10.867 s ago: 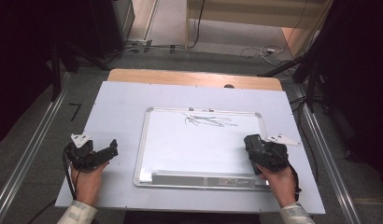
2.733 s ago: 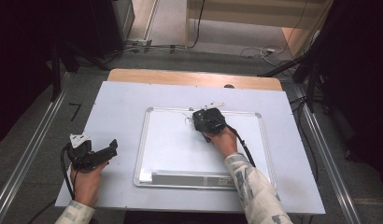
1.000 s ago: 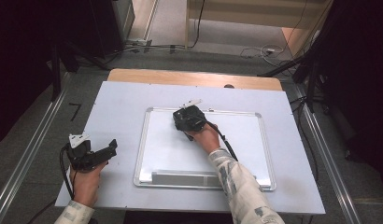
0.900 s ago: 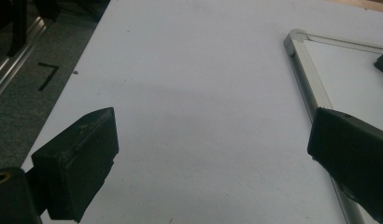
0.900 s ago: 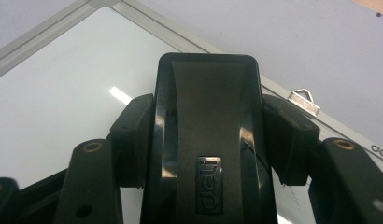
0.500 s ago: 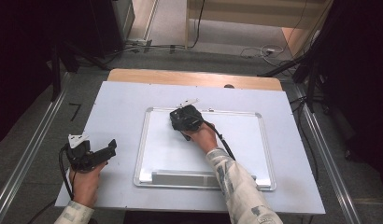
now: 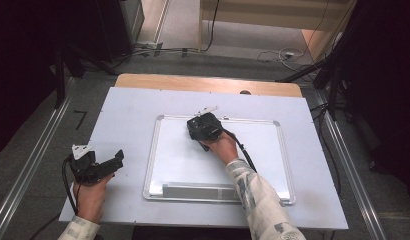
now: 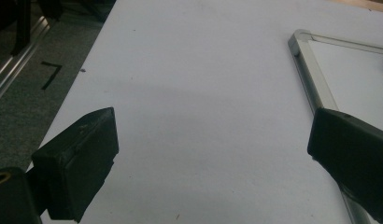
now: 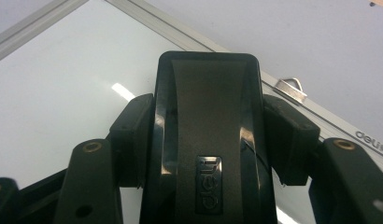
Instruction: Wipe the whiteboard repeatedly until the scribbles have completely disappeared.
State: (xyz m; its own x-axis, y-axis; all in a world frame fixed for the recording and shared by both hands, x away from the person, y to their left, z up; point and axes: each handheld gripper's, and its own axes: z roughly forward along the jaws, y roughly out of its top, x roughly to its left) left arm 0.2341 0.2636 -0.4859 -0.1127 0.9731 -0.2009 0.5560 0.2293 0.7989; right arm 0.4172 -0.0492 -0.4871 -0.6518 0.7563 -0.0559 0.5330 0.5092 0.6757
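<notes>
On the middle of the counter (image 7: 123, 115) lies a whiteboard (image 7: 183, 160) in a silver frame, its writing surface wiped clean where it can be seen. Near the board's far edge, the right gripper (image 7: 205, 126) presses a black eraser (image 9: 209, 121) down onto the white surface; the jaws are closed against both sides of the eraser, which bears the "deli" mark on its back. The same brand name is printed on the frame beside a small metal hanging loop (image 9: 289, 88). A patterned sleeve (image 7: 258, 200) reaches in from the near edge to that gripper. Toward the near left corner of the counter, well apart from the board's left frame, the left gripper (image 7: 100, 165) rests with its jaws spread wide and nothing between them, the bare counter showing in the gap.
</notes>
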